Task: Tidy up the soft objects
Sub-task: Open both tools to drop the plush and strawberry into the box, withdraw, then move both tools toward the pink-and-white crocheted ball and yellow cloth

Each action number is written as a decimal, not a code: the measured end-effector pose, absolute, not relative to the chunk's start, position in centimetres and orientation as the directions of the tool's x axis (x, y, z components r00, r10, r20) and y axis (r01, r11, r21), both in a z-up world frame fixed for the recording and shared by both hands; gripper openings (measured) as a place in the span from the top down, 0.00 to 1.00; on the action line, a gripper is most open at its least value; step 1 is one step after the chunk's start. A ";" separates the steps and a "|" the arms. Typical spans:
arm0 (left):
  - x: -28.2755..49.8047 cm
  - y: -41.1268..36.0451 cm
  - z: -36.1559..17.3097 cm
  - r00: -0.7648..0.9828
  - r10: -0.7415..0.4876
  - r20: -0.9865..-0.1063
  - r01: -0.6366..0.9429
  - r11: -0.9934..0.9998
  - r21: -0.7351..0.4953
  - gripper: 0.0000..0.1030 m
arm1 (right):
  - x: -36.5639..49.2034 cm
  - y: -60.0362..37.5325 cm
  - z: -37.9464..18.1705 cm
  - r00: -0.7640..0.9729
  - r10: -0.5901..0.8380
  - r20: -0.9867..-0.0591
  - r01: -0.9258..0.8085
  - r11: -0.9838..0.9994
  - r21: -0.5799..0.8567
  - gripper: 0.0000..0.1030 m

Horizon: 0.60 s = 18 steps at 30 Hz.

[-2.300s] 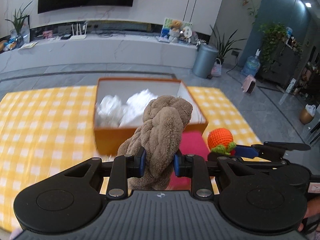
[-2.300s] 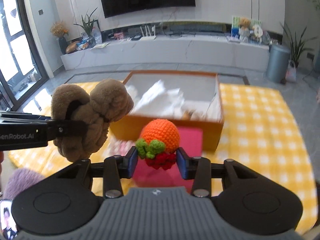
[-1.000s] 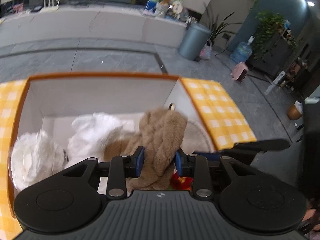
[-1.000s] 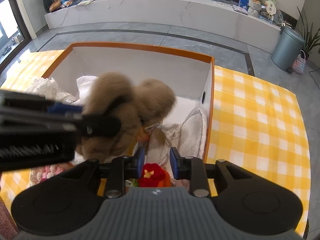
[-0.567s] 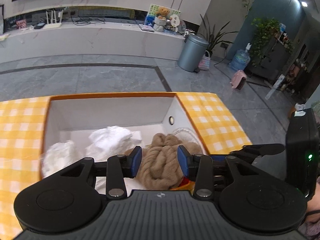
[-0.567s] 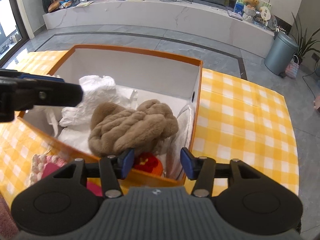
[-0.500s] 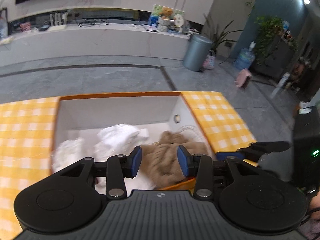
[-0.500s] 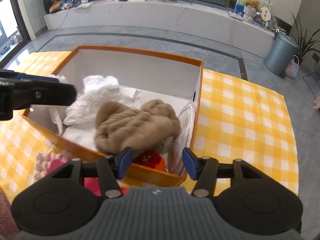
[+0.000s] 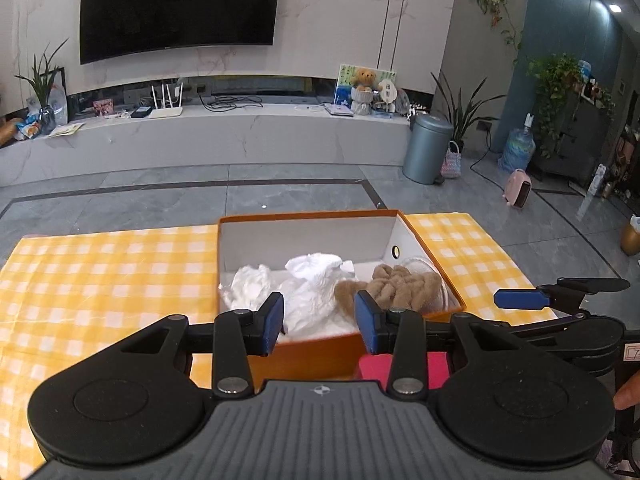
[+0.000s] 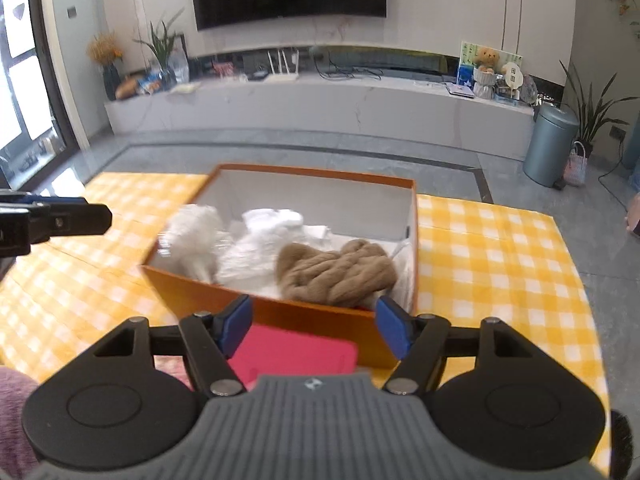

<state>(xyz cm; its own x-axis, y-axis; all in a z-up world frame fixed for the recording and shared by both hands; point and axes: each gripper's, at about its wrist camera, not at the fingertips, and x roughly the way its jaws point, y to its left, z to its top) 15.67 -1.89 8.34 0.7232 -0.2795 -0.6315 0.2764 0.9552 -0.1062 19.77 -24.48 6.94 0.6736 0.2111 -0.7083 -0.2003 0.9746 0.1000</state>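
2 tools (image 9: 319, 322) (image 10: 313, 330) now empty, brown plush (image 10: 336, 266) dropped in box (image 10: 296, 310)

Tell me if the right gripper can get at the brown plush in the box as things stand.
Probably yes. The right gripper is open and empty, the brown plush lies uncovered in the open box, and only the near wall stands between them.

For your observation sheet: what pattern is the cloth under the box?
Yellow-and-white check on the cloth, clearest in the left wrist view.
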 end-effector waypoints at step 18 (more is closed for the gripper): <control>6.0 3.1 5.8 0.702 -0.180 -0.689 0.219 0.975 -0.031 0.55 | 8.3 -20.6 3.4 0.654 0.241 -0.717 -0.139 0.970 0.199 0.28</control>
